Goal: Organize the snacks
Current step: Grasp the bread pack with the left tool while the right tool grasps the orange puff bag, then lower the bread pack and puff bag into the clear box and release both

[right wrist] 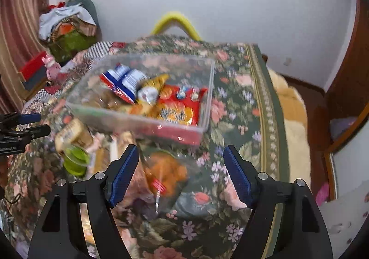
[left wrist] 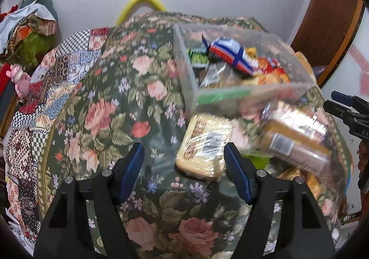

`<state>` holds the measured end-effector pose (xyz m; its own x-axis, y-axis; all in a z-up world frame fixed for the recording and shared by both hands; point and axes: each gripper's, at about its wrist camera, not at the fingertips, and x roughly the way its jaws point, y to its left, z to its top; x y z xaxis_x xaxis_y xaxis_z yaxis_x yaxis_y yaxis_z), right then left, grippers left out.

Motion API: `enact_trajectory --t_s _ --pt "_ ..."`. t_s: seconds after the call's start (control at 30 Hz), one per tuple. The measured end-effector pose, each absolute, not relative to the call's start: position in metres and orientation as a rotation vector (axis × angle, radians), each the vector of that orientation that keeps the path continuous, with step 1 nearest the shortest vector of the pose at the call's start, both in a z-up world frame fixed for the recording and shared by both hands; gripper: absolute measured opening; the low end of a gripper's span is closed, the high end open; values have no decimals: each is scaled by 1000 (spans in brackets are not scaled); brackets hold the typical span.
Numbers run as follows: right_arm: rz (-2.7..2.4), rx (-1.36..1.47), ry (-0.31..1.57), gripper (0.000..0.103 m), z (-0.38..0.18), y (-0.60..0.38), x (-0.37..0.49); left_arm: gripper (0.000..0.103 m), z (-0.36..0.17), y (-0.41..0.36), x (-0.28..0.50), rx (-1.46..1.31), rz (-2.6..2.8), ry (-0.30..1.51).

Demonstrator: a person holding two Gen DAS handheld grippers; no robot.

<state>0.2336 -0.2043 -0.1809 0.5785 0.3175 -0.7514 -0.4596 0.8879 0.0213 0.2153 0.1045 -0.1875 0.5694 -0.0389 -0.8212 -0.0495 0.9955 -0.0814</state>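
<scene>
Clear plastic bin (right wrist: 207, 97) on floral cloth already holds several snack packets. Yellow wrapped packet (left wrist: 203, 146), orange snack bag (right wrist: 166, 173) remain outside. Left gripper (left wrist: 184, 173), right gripper (right wrist: 180, 173) both spread, empty.

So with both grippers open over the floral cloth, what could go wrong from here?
1. The right gripper is open over a clear crinkly bag of orange snacks; closing hard could crush them.
2. The clear plastic bin is already piled high, so an added pack may slide out.
3. The left gripper straddles only the edge of the wrapped yellow pack, so a grasp may slip.
</scene>
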Motion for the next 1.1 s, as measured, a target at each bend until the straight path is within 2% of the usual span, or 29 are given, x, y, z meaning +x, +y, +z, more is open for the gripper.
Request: enact_trajectory --t_s 0.23,0.37,0.73,0.77,0.8,0.87,1.1 --pt "469 -163 921 73 -210 -202 243 71 -212 101 228 -114 -24 1002" --pt "490 -149 926 78 -213 -199 240 75 -214 98 235 -132 -39 987" --pt "492 -104 958 77 -228 -195 243 76 -247 90 254 -174 -54 1054" --pt "493 -93 964 76 -229 -197 243 75 -248 91 254 -181 -55 1047" --pt "494 -81 970 75 -231 -200 243 67 -247 91 254 -186 -63 1040" --pt "502 -66 978 62 -233 -203 242 64 -246 89 253 -184 -82 1027" --pt "475 -72 943 57 -230 -211 230 55 -235 80 236 -152 -75 975"
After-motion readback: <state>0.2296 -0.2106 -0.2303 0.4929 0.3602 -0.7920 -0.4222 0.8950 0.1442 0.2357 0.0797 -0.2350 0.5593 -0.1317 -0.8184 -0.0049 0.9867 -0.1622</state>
